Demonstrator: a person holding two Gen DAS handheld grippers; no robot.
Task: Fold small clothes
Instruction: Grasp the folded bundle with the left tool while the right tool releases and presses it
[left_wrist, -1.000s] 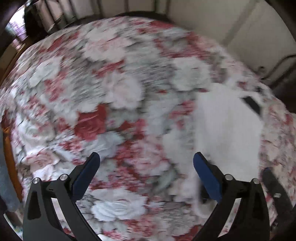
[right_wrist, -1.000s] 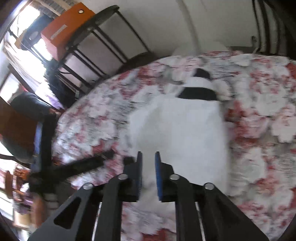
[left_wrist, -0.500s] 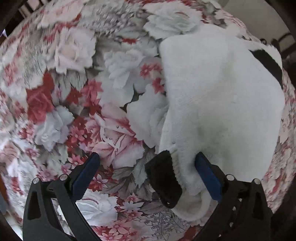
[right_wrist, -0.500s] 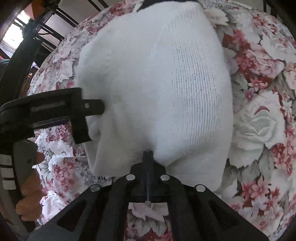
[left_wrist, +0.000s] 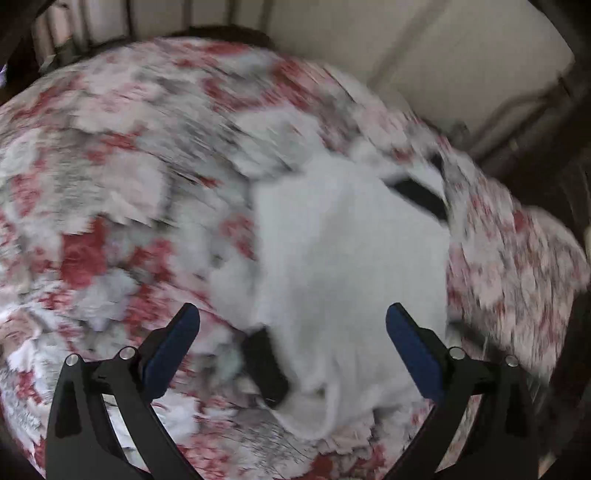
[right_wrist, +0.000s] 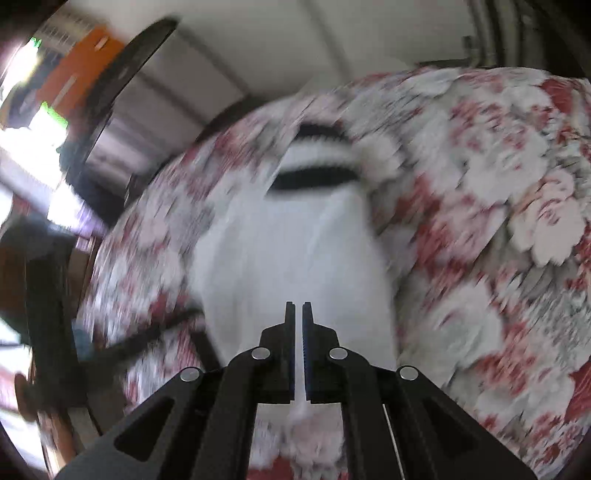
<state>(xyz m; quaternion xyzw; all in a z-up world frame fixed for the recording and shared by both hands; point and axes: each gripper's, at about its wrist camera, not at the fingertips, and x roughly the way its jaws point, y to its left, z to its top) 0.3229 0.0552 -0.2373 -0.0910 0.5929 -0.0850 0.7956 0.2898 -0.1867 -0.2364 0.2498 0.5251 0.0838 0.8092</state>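
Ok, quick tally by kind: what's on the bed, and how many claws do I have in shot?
White sweater: 1
Flowered bedspread: 1
Claws: 2, the left claw open, the right claw pinching the sweater's edge
Total: 4

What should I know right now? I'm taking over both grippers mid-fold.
Left gripper: open, holding nothing, over the sweater's near edge.
Right gripper: shut on the sweater's near hem.
Sweater lies on the bedspread, collar at the far end, a black cuff by the left gripper.
Done: hem gripped. Left: the fold itself, it seems.
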